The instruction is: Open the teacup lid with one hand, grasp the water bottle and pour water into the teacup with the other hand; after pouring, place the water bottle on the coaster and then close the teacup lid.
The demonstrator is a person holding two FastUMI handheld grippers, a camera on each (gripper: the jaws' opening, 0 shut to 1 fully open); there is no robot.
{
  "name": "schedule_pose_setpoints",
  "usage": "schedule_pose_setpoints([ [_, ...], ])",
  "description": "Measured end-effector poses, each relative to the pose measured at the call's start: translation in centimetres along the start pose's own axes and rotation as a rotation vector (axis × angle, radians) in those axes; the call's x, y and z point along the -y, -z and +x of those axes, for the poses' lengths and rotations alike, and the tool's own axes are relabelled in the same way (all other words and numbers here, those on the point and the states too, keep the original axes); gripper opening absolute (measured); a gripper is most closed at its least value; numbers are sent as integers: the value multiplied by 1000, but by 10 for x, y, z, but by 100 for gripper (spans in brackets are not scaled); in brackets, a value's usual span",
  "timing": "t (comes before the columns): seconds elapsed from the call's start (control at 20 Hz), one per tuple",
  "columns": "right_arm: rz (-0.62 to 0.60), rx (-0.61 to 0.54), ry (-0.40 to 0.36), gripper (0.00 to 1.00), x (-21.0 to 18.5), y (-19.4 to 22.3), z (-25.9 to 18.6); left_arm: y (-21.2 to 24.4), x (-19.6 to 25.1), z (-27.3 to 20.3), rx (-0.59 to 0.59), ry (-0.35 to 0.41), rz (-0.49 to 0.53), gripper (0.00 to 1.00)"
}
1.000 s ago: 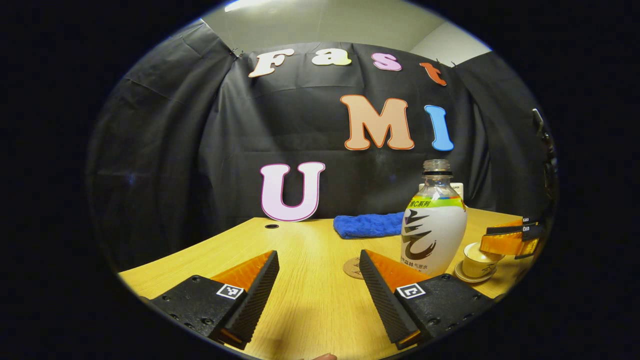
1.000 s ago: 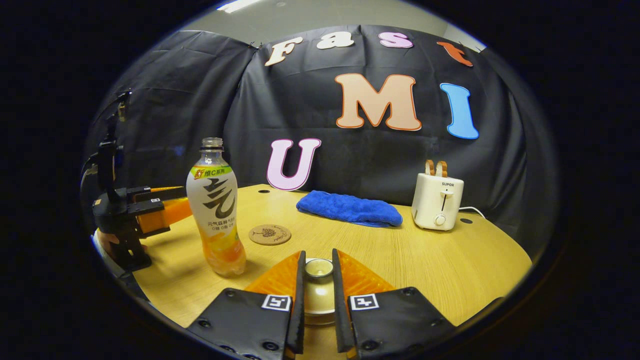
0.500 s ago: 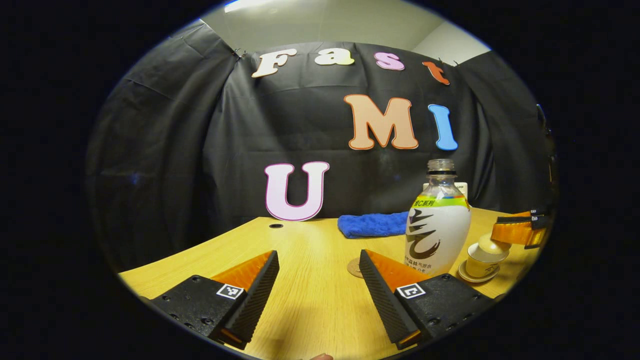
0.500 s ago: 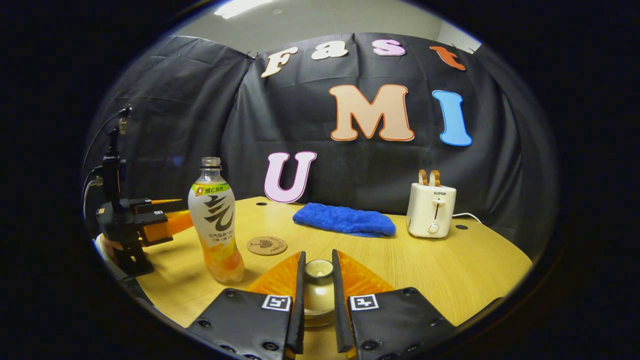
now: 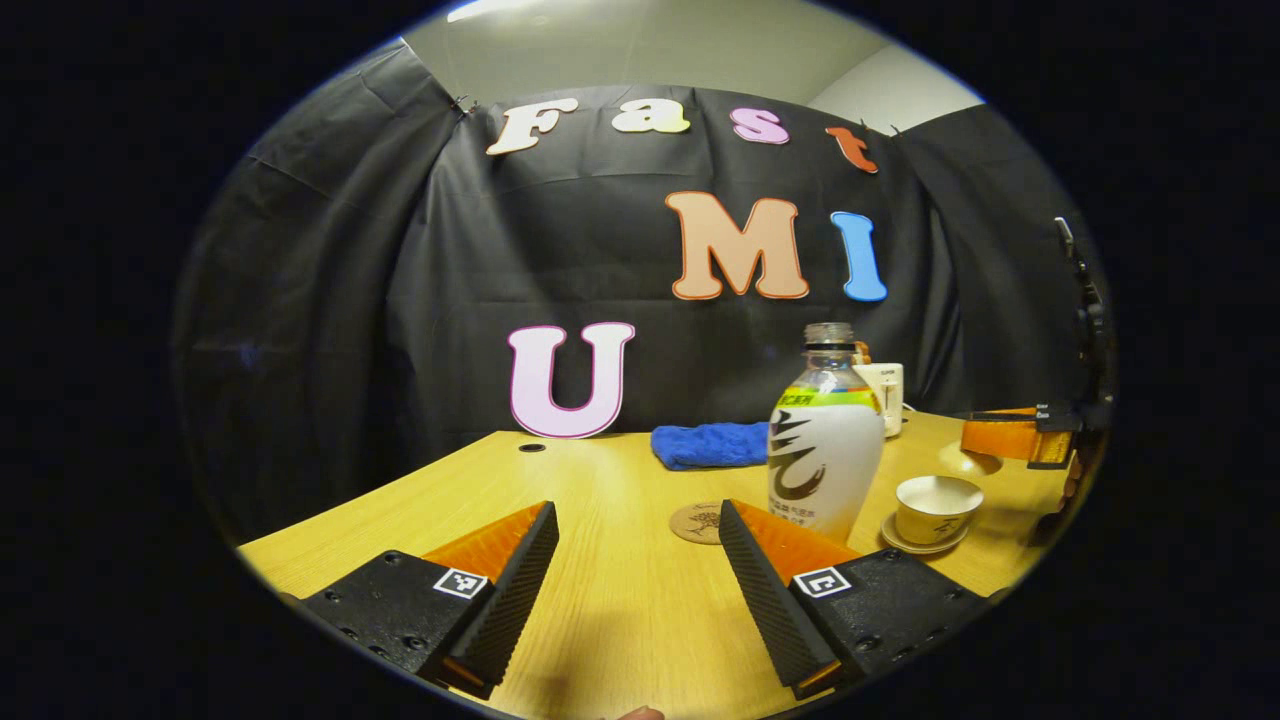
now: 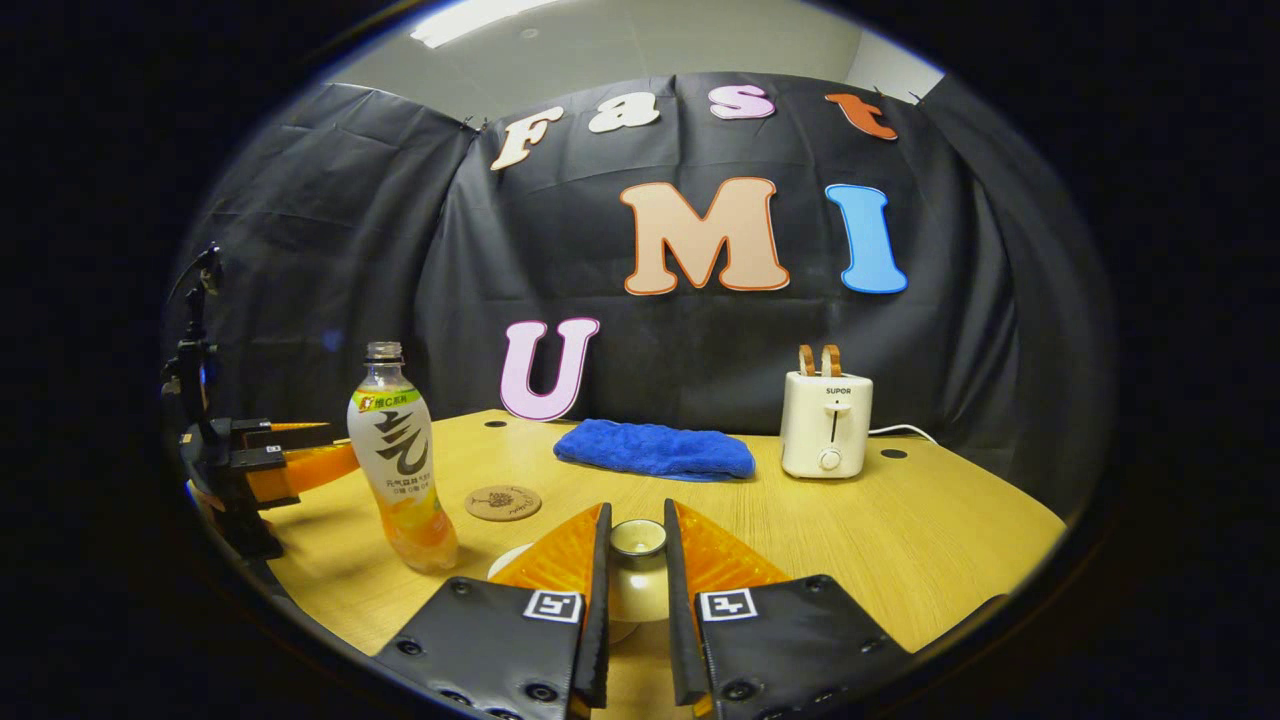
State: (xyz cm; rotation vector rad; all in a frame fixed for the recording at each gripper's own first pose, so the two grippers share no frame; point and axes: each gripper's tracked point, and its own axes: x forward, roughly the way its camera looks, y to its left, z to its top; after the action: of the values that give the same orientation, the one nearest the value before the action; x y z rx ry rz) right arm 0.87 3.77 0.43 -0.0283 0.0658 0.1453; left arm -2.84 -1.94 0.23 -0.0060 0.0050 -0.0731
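In the left gripper view, my left gripper (image 5: pixel 638 560) is open low over the table, and nothing sits between its fingers. The capless bottle (image 5: pixel 822 460) stands upright just right of its right finger. A round cork coaster (image 5: pixel 699 523) lies beside the bottle. Right of them the uncovered teacup (image 5: pixel 935 498) rests on its saucer (image 5: pixel 912 546). In the right gripper view, my right gripper (image 6: pixel 636 530) is shut on the pale teacup lid (image 6: pixel 638 575), lifted off the cup. The bottle (image 6: pixel 400 460), coaster (image 6: pixel 503 502) and left gripper (image 6: pixel 285 465) appear to the left.
A folded blue towel (image 6: pixel 655 450) lies at the back of the wooden table (image 6: pixel 900 530). A white toaster (image 6: pixel 826 425) with its cord stands at the back right. The towel (image 5: pixel 708 445) also lies behind the coaster in the left gripper view.
My right gripper has lifted the lid off the teacup and carried it away to the right, leaving the cup uncovered. The left gripper stays open and has turned slightly toward the bottle.
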Motion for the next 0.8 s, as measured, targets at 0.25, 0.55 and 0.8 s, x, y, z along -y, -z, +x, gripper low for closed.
schedule_pose_setpoints([
  [0.25,30,16,29,29,16,-4,-6,-5,28,-7,-2,103,2,94],
  [0.55,45,29,52,28,31,-10,-13,2,55,-9,-45,192,-33,94],
  [0.8,57,33,63,28,40,-12,-16,6,73,-7,-70,241,-63,94],
])
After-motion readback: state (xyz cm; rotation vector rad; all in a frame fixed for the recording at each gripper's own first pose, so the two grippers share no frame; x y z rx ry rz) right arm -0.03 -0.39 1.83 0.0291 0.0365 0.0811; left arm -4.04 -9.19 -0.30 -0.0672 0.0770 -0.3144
